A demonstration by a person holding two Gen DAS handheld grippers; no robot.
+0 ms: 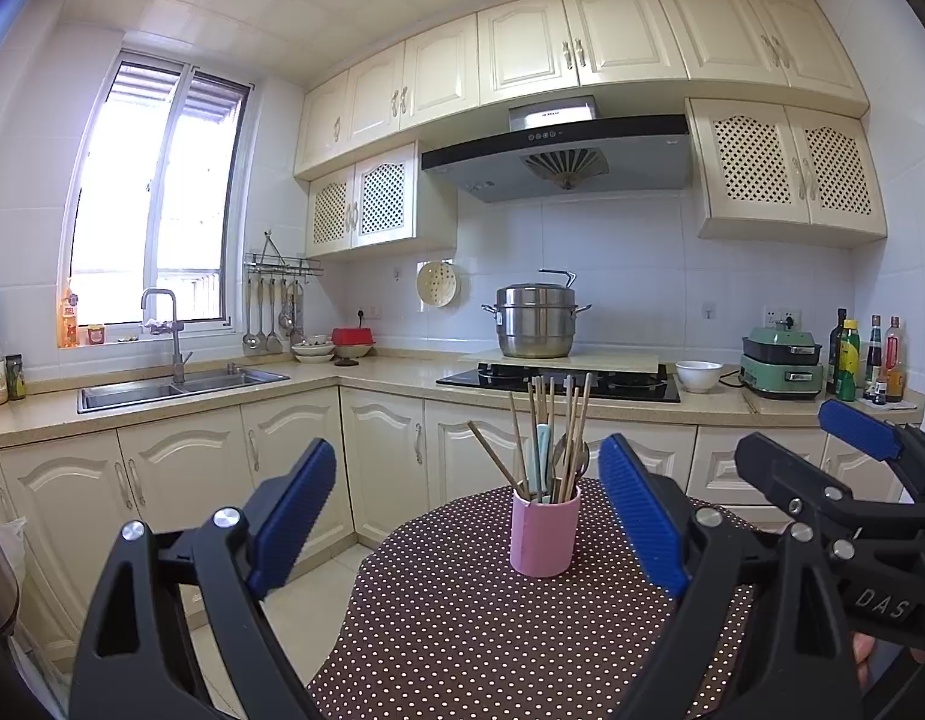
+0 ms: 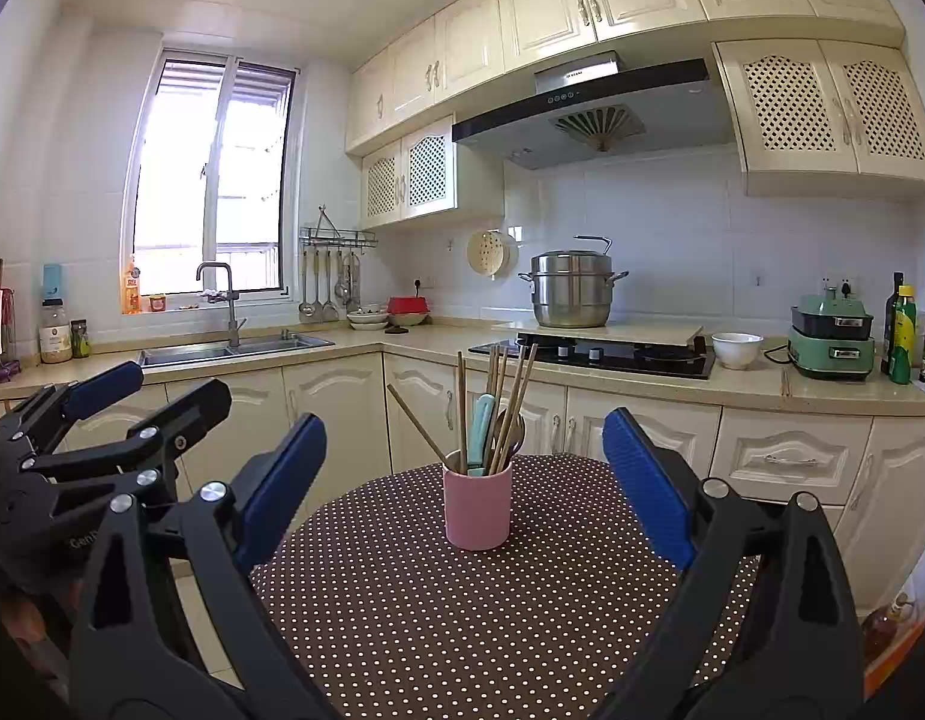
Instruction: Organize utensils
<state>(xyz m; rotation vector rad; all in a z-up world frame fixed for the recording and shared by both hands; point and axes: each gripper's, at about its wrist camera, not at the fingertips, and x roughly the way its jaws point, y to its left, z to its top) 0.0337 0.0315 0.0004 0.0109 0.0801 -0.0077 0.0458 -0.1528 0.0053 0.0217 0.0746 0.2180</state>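
Cream cabinets [image 1: 630, 42], bright window [image 1: 156, 204]

Pink cup [image 1: 545, 534]: its wall hides the lower ends of the chopsticks [image 1: 573, 420] and spoons inside.
Spoons [image 1: 573, 456]: crowded behind the chopsticks, number unclear.
Dotted table [image 2: 462, 618]: near edge cut off by the frame.
Bottle labels [image 1: 847, 357]: too small to read.
Right gripper [image 1: 822, 444]: partly cropped in the left view.

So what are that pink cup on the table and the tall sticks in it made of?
The pink cylindrical cup looks like matte plastic or glazed ceramic: smooth, evenly coloured, little shine; I can't tell which. The long tan sticks look like bamboo or wooden chopsticks: pale, dull, thin and straight.
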